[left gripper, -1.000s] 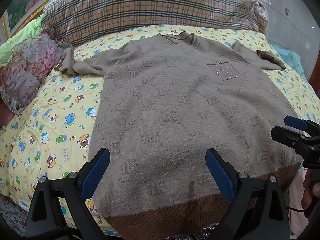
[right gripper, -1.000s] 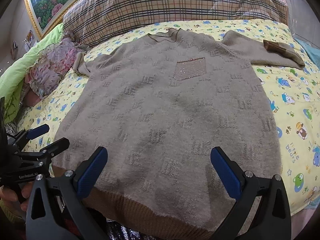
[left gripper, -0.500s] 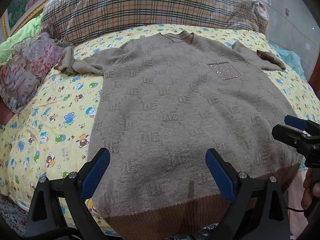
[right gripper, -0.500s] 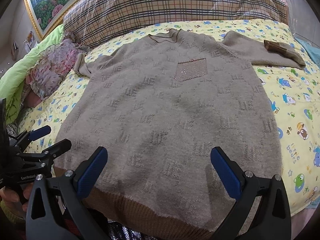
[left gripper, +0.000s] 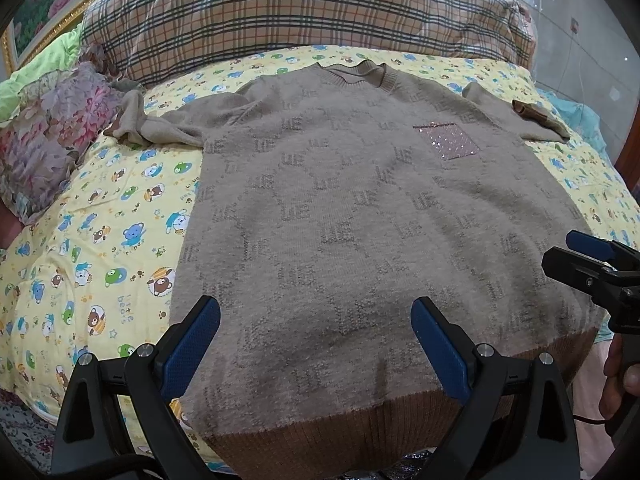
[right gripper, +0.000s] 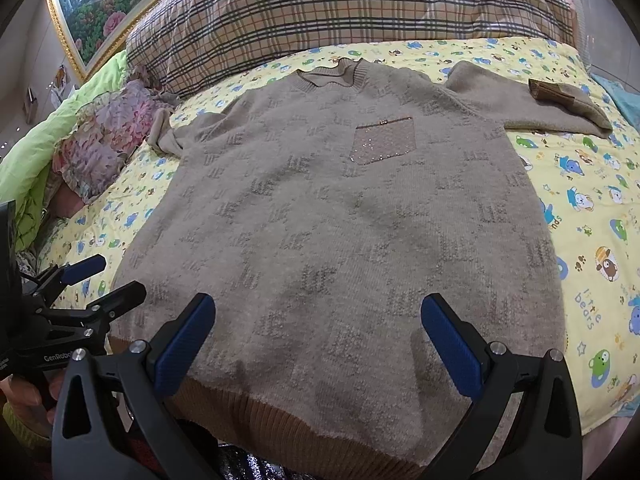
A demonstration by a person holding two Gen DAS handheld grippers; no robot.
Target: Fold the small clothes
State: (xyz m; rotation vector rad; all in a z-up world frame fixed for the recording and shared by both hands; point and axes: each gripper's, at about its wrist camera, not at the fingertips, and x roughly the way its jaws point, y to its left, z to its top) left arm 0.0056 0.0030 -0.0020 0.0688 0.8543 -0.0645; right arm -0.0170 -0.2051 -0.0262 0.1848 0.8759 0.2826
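Bed (left gripper: 100,216) in yellow bear-print sheet, plaid pillow (left gripper: 304,12) at head. Sweater (left gripper: 360,232) flat, face up, centred on bed; long axis hem-to-collar, collar toward pillow, ribbed hem at near edge, sleeves out sideways. Barely shifted versus a second ago: slight creep forward only, so no fold begun. Left gripper (left gripper: 316,344) and right gripper (right gripper: 318,344) hovering over hem, fingers wide apart, holding nothing.

It was a home bedroom: a bed with a yellow cartoon-bear sheet (left gripper: 100,240), a large plaid pillow (left gripper: 300,12) at its head, and a gold-framed flower painting (right gripper: 92,12) behind.
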